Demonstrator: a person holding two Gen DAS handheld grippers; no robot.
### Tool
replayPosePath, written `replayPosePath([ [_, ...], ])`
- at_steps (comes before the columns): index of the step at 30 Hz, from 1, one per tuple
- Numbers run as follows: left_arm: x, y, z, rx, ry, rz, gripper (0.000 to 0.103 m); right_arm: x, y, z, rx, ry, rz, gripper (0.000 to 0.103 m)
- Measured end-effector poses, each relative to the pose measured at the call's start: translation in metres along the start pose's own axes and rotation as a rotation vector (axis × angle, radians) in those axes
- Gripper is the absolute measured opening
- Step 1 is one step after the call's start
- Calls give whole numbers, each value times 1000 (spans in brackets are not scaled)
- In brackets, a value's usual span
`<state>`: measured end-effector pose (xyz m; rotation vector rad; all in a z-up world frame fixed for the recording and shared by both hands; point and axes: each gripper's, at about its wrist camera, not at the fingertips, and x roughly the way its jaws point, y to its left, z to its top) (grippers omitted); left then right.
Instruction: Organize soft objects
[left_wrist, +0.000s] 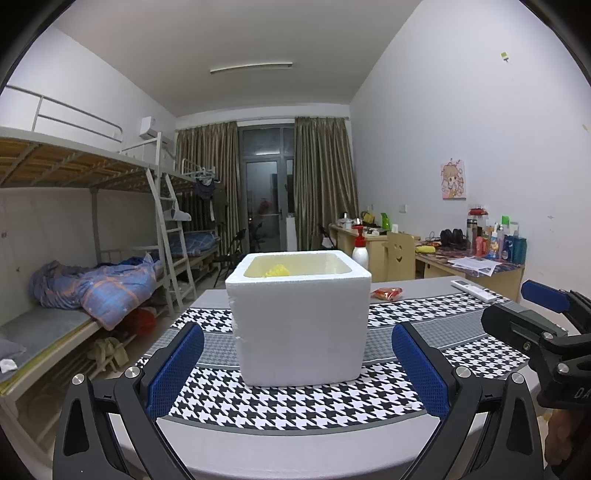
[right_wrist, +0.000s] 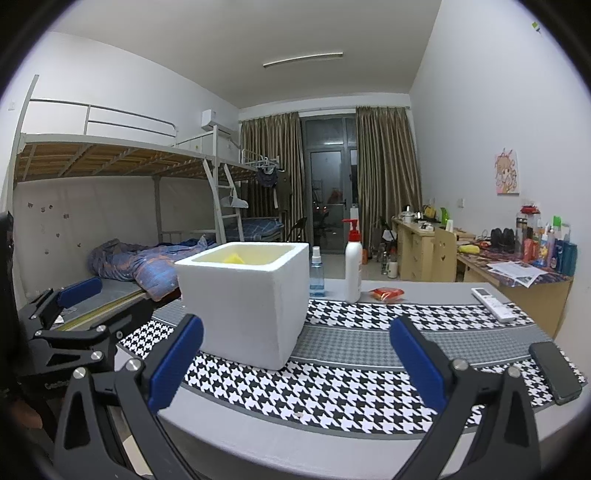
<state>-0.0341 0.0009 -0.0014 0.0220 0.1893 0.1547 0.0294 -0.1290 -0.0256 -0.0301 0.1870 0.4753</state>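
Sitting inside the white foam box (left_wrist: 299, 317) on the houndstooth cloth (right_wrist: 332, 391), the yellow soft object (left_wrist: 276, 272) is looking light and squashy; both the left gripper (left_wrist: 297, 365) and right gripper (right_wrist: 295, 363) are hovering spread and empty, best pinching its bulging middle gently.

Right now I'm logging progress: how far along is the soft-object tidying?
Something yellow already sits in the foam box. Nothing is in hand: the left gripper and right gripper are open and empty. Possibly left: the red packet on the table.
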Motion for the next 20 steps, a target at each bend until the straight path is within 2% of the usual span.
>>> replayPosePath([
  [20, 5, -1, -1, 6, 17, -9, 102, 2, 0, -4, 0, 12, -9, 102],
])
